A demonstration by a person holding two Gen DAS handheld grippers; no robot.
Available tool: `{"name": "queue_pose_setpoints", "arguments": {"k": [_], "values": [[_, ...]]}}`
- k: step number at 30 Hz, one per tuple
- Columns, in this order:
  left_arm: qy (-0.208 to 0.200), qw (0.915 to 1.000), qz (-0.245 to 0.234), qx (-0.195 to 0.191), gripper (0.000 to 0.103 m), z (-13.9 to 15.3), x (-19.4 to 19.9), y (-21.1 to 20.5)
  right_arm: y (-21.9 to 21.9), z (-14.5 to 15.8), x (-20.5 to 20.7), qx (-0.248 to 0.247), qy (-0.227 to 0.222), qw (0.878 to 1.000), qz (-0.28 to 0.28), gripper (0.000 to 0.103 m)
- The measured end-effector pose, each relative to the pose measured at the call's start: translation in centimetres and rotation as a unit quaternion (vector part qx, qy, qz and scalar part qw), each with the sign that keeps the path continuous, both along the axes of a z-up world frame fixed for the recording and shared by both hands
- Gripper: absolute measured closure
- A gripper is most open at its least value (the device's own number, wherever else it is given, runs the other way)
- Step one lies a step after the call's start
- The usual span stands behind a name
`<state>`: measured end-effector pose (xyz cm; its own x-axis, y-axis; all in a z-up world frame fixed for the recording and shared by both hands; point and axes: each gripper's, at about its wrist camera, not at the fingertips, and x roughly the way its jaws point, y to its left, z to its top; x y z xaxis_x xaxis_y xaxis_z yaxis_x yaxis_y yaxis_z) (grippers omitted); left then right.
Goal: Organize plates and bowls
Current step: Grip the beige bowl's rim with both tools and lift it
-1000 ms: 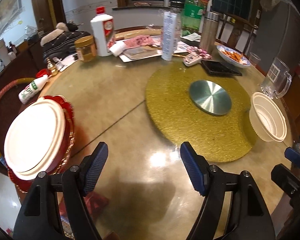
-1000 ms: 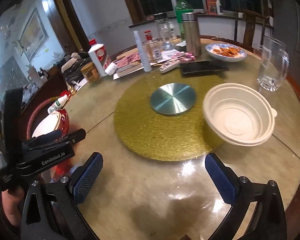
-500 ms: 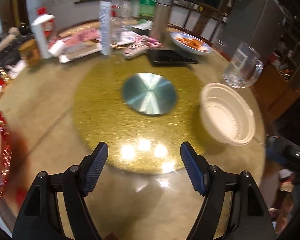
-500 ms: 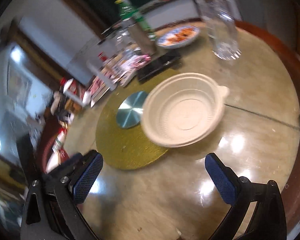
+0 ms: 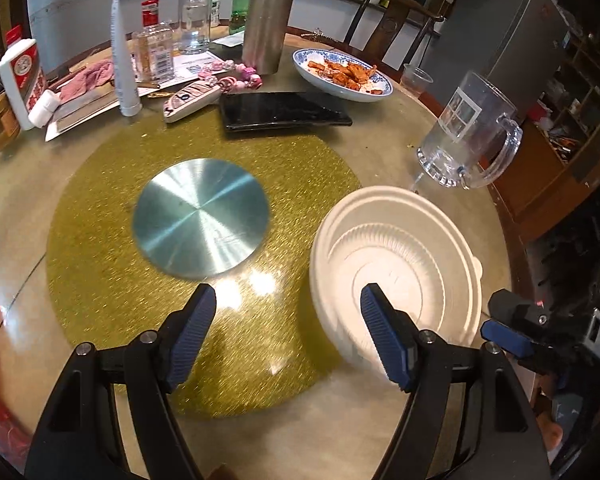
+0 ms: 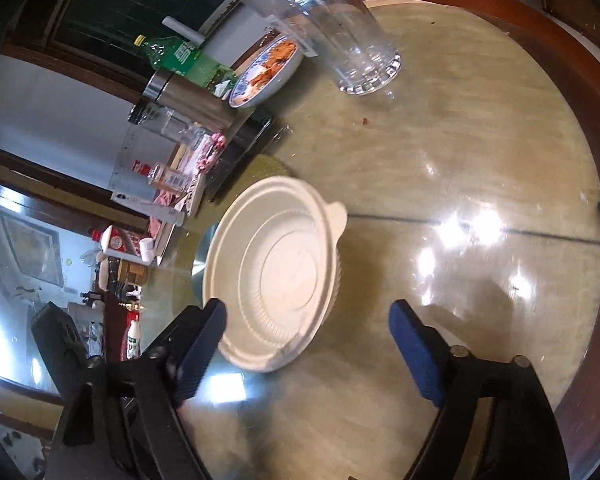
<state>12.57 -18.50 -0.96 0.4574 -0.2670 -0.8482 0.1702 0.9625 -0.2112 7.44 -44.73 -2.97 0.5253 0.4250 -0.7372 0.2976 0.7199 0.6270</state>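
Over the last second both views have swung off the red-rimmed stack of plates at the far left and closed in on the white disposable bowl, which now fills the right of the left wrist view and sits on the bench half over the edge of the gold turntable mat, just beside the glass mug. The left tool is spread wide and empty, its right finger hanging over the bowl's near rim. The right tool is likewise wide open and empty with its left finger at the rim, so I judge the bowl is the next thing to be picked up.
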Motion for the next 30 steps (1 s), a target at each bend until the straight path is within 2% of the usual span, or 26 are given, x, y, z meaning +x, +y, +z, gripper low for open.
{"name": "queue_pose_setpoints", "arguments": {"k": [7, 13, 19, 21, 22, 24, 26, 30], "values": [[0.010, 0.9998, 0.005, 0.018, 0.029, -1.8, 1.2, -1.8, -0.2, -0.9, 1.7, -0.014, 0.012, 1.000, 0.004, 0.048], [0.014, 0.9994, 0.009, 0.029, 0.029, -2.7, 1.7, -2.5, 0.4, -1.5, 2.3, -0.026, 0.017, 0.999, 0.009, 0.051], [0.014, 0.9988, 0.008, 0.046, 0.050, -3.0, 2.0, -2.8, 0.7, -2.0, 2.7, -0.036, 0.027, 0.999, 0.008, 0.064], [0.018, 0.9983, 0.005, 0.055, 0.063, -3.4, 2.1, -3.1, 0.9, -2.4, 2.8, -0.039, 0.032, 0.999, 0.007, 0.071], [0.020, 0.9982, 0.001, 0.057, 0.066, -3.6, 2.2, -3.2, 1.0, -2.5, 2.9, -0.043, 0.034, 0.998, 0.007, 0.078], [0.017, 0.9982, -0.006, 0.056, 0.078, -3.7, 2.1, -3.4, 1.4, -2.7, 3.0, -0.046, 0.034, 0.998, 0.010, 0.080], [0.016, 0.9981, -0.015, 0.058, 0.089, -3.5, 1.9, -3.7, 1.8, -2.5, 3.0, -0.052, 0.030, 0.998, 0.015, 0.088], [0.007, 0.9976, -0.018, 0.067, 0.089, -3.3, 1.5, -3.5, 2.9, -2.0, 2.9, -0.081, 0.026, 0.996, 0.023, 0.089]]}}
